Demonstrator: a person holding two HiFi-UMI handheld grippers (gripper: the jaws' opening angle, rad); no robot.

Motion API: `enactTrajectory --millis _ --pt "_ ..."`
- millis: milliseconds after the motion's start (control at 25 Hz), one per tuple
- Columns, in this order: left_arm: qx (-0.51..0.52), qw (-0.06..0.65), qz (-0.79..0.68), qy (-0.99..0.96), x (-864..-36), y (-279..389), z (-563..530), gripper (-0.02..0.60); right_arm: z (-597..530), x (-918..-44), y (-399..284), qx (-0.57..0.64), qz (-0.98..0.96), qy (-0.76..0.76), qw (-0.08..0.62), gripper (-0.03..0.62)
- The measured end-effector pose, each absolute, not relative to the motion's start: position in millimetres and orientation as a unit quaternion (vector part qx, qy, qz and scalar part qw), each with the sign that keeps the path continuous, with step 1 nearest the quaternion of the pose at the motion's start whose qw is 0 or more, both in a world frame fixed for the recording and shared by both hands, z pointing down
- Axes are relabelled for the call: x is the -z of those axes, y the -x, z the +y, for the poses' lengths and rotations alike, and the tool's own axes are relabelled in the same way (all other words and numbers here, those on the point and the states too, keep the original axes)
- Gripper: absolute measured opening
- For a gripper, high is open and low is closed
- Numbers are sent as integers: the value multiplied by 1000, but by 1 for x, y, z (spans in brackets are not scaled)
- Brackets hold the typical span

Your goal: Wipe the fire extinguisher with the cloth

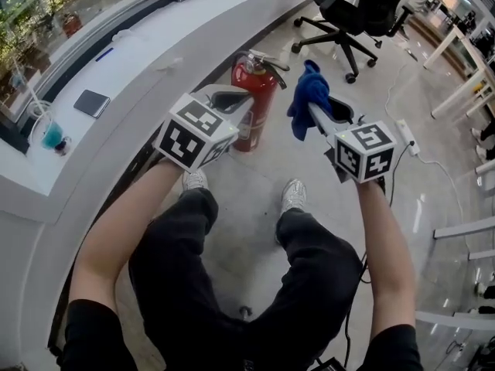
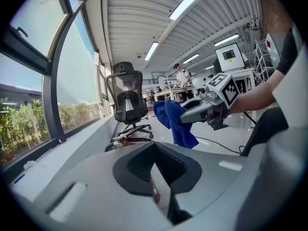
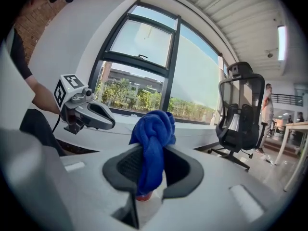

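Observation:
A red fire extinguisher (image 1: 259, 83) stands upright on the floor against the curved white counter (image 1: 116, 68). My right gripper (image 1: 313, 113) is shut on a bunched blue cloth (image 1: 308, 95), which hangs just right of the extinguisher's top and apart from it. In the right gripper view the cloth (image 3: 153, 134) fills the jaws, with a bit of red extinguisher (image 3: 143, 195) below. My left gripper (image 1: 246, 105) is shut and empty, its tip close to the extinguisher's left side. Through its jaws the extinguisher's body (image 2: 154, 189) shows, and the right gripper (image 2: 183, 119) with the cloth (image 2: 175, 124) hangs beyond.
A black office chair (image 1: 348, 6) stands behind the extinguisher. A dark phone (image 1: 91, 103) and a cup of teal liquid (image 1: 52, 136) rest on the counter. A power strip (image 1: 407, 137) with cable lies on the floor at right. The person's shoes (image 1: 294, 195) are close below.

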State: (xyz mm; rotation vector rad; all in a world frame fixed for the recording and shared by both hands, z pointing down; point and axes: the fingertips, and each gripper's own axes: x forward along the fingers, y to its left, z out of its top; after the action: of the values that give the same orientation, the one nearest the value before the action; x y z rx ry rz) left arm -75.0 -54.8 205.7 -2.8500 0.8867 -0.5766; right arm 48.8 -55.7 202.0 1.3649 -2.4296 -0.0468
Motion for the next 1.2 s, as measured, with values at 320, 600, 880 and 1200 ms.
enactTrajectory --millis 320,600,880,1200 --pt "188 43 277 941 -214 63 -85 8 -96 -182 -50 36 -857 -492 151 92" --pt "209 53 267 939 -210 70 -130 7 -141 -157 -25 65 -875 -441 191 92" --pt "228 60 245 940 -229 73 -169 8 -175 -192 12 54 -911 -292 286 92" --pt "232 44 228 945 -253 73 -190 7 -219 -211 44 38 -917 -222 329 92"
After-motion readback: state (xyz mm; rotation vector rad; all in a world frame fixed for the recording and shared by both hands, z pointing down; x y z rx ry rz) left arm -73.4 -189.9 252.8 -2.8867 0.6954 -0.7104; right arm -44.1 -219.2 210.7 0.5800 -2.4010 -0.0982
